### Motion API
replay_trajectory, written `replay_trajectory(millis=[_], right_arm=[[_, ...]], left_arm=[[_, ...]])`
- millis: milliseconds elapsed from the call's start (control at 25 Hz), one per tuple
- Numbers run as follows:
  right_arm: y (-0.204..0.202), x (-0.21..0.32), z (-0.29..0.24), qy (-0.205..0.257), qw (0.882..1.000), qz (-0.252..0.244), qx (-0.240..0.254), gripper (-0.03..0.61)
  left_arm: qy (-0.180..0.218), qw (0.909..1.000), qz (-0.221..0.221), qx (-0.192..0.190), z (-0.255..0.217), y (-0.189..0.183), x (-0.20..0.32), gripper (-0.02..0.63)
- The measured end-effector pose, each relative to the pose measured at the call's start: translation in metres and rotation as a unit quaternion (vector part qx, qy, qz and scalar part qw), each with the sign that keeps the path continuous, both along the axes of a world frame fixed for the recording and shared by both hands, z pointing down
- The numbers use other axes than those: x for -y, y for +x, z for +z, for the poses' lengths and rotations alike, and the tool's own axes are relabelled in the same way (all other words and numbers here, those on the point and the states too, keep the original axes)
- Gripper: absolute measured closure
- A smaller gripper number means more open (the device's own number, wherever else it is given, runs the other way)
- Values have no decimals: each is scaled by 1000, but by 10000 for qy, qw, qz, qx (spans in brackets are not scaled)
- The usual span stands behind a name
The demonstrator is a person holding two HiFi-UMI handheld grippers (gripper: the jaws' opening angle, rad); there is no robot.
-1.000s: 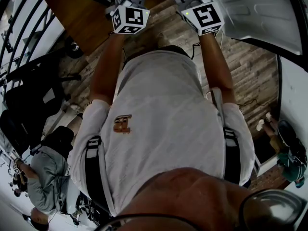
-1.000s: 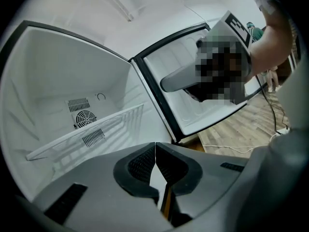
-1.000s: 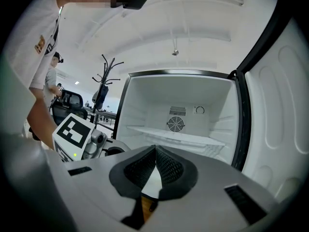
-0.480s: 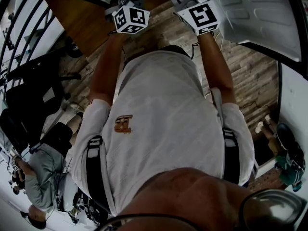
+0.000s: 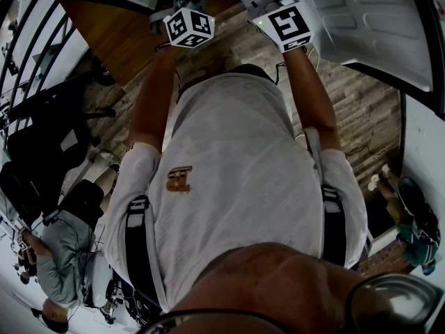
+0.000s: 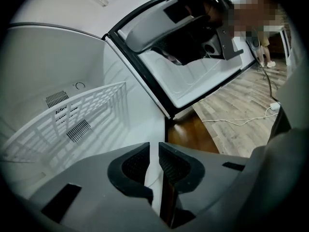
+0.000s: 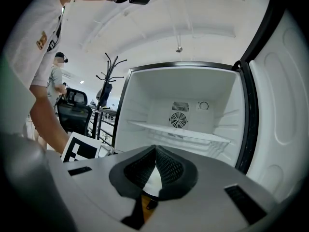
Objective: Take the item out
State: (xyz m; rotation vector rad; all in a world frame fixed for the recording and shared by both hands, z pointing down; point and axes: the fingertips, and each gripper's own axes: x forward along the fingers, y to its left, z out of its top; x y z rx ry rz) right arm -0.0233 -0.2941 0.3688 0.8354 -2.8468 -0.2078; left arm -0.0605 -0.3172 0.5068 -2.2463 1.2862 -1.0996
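Note:
An open fridge (image 7: 178, 100) faces me, with one white shelf (image 7: 193, 133) and a round fan vent (image 7: 177, 120) on its back wall. I see no item inside it. My right gripper (image 7: 155, 149) points level into it, jaws shut with the tips touching and nothing in them. My left gripper (image 6: 154, 148) tilts down beside a white wire rack (image 6: 72, 122). Its jaws have just been opening and stand a narrow gap apart with nothing between them. In the head view only the two marker cubes show, left (image 5: 189, 28) and right (image 5: 287, 25).
The fridge door (image 6: 193, 76) hangs open over the wood floor (image 6: 241, 115), where a white cable (image 6: 236, 122) lies. A coat rack (image 7: 108, 76) and black chair (image 7: 75, 110) stand to the left. A seated person (image 5: 62, 242) is behind me.
The left gripper's cube has sunk a little and rolled slightly. The right cube has hardly shifted.

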Motion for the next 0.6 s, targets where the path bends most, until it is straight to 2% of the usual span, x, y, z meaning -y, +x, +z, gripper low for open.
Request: replay_trajectory(millis=[240, 600], right_arm=[[0, 8, 6, -39, 10000, -21, -37, 545], [8, 17, 12, -74, 9999, -31, -96, 545]], left_arm=[[-172, 9997, -37, 193, 17, -1, 10, 497], [-277, 9975, -79, 640, 32, 1, 23, 469]])
